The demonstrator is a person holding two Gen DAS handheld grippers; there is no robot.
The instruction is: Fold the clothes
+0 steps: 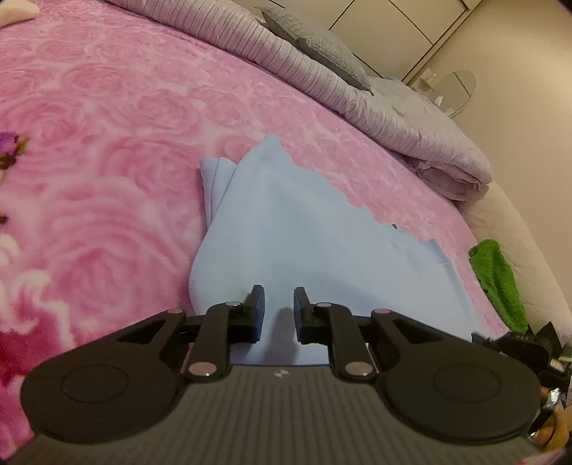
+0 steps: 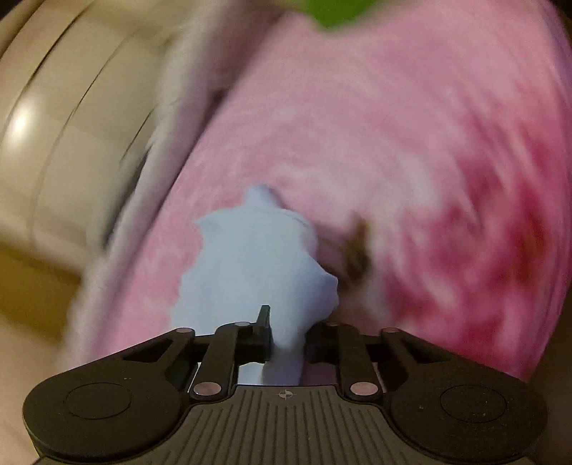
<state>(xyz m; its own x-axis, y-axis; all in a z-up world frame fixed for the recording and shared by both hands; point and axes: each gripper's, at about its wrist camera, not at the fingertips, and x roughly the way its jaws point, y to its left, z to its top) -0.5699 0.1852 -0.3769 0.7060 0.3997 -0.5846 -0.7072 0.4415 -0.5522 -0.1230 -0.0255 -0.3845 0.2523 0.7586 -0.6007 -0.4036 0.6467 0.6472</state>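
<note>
My right-wrist view is smeared by motion: the pink blanket (image 2: 393,143) shows no clear pattern, and the green cloth (image 2: 332,12) beyond it is cut off by the top edge. The light blue garment (image 2: 257,257) hides my right gripper (image 2: 286,332) tips, so its grip is unclear.

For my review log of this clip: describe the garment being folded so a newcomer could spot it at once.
Start from the wide pink rose-patterned fleece blanket covering the bed. On it, straight ahead of the left gripper with its jaws apart, lies the pale blue smooth cloth garment, partly folded. It is plain and light blue, unlike the bright green fuzzy cloth at the bed's edge.
</note>
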